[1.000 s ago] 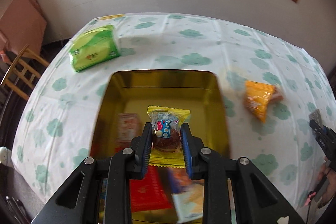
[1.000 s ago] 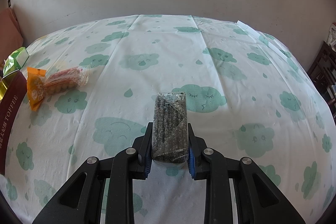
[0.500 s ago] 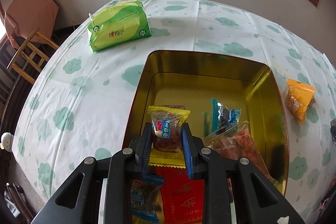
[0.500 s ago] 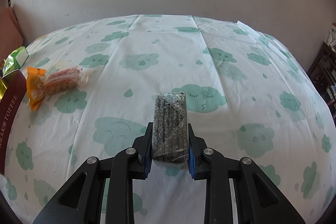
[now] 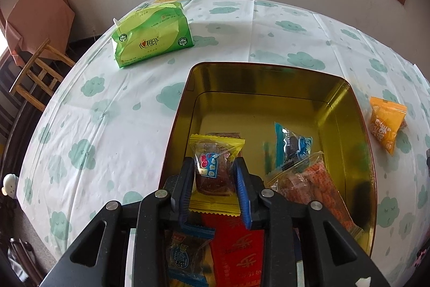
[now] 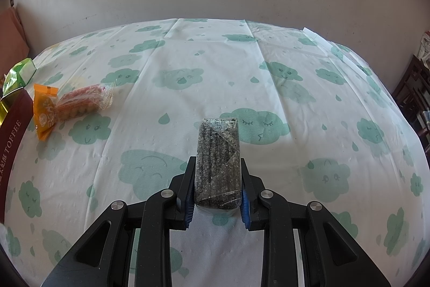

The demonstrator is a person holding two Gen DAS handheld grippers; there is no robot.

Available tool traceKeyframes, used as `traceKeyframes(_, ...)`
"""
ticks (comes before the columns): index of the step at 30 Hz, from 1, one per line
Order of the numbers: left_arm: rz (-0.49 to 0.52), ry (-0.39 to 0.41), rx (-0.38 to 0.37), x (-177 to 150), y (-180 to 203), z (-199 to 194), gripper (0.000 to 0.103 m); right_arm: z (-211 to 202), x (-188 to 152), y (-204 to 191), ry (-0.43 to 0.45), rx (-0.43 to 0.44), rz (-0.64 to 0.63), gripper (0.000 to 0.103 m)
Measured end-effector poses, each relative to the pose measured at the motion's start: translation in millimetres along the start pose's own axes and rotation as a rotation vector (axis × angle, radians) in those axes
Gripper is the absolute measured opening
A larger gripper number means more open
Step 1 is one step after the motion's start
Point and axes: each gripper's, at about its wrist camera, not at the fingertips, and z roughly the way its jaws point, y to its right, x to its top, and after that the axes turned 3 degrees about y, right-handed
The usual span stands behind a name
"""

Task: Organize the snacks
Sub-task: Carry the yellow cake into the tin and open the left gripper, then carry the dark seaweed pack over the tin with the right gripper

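My left gripper point(image 5: 215, 166) is shut on a yellow-edged clear snack packet point(image 5: 215, 166) and holds it over the near left part of the gold tin point(image 5: 258, 80). Inside the tin lie a blue packet point(image 5: 293, 144), an orange-red packet point(image 5: 319, 187), a red packet point(image 5: 236, 241) and a blue-edged packet point(image 5: 185, 254). My right gripper point(image 6: 217, 166) is shut on a dark sesame bar in clear wrap point(image 6: 217, 160), just above the tablecloth. An orange packet point(image 6: 44, 109) and a clear pack of orange-red snacks point(image 6: 83, 98) lie on the table at left.
A green tissue pack point(image 5: 153, 34) lies on the cloud-print tablecloth point(image 6: 215, 66) beyond the tin. The tin's maroon side point(image 6: 12, 136) shows at the right wrist view's left edge. The orange packet point(image 5: 385, 123) lies right of the tin. A wooden chair point(image 5: 37, 71) stands off the table's left edge.
My left gripper with its packet has moved left and nearer over the tin, so the tin sits further right in view. The right gripper and its bar have not moved.
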Motion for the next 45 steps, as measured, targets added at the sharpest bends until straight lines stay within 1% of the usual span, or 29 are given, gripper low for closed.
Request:
traceKeyframes(2,-0.005,0.001,-0.001,0,-1,-1,0.034,0,0,0,0.000,-0.002,-0.001,0.028)
traceKeyframes(6,0.003,0.012,0.000,-3,-1,-7,0.040,0,0,0,0.000,-0.001,0.000,0.028)
traceKeyframes(7,0.007,0.015,0.003,-3,0,-9,0.043,0,0,0,0.000,-0.001,-0.001,0.028)
traceKeyframes(9,0.021,0.029,0.006,-5,2,-14,0.045,0,0,1,0.000,0.000,0.000,0.028)
traceKeyframes(11,0.032,0.039,0.005,-6,4,-20,0.049,0,0,0,0.000,-0.001,0.000,0.028)
traceKeyframes(15,0.032,0.061,-0.007,-10,6,-32,0.052,0,0,0,-0.001,-0.002,-0.001,0.029)
traceKeyframes(17,0.021,0.070,-0.010,-13,7,-39,0.060,0,0,0,-0.001,0.001,0.002,0.029)
traceKeyframes(21,-0.007,0.084,-0.032,-22,8,-52,0.068,0,0,1,-0.001,-0.001,0.001,0.030)
traceKeyframes(25,-0.017,0.094,-0.038,-31,11,-63,0.070,0,0,0,-0.001,0.000,0.001,0.030)
traceKeyframes(30,-0.019,0.115,-0.008,-43,13,-76,0.074,0,0,-1,-0.001,0.000,0.001,0.030)
traceKeyframes(32,-0.018,0.112,-0.009,-48,13,-78,0.077,0,0,0,-0.001,-0.003,-0.003,0.030)
traceKeyframes(35,-0.014,0.099,-0.031,-52,14,-78,0.078,0,0,1,0.000,-0.009,-0.007,0.030)
traceKeyframes(45,-0.012,0.115,-0.001,-66,14,-86,0.085,0,1,0,-0.013,-0.024,0.007,0.027)
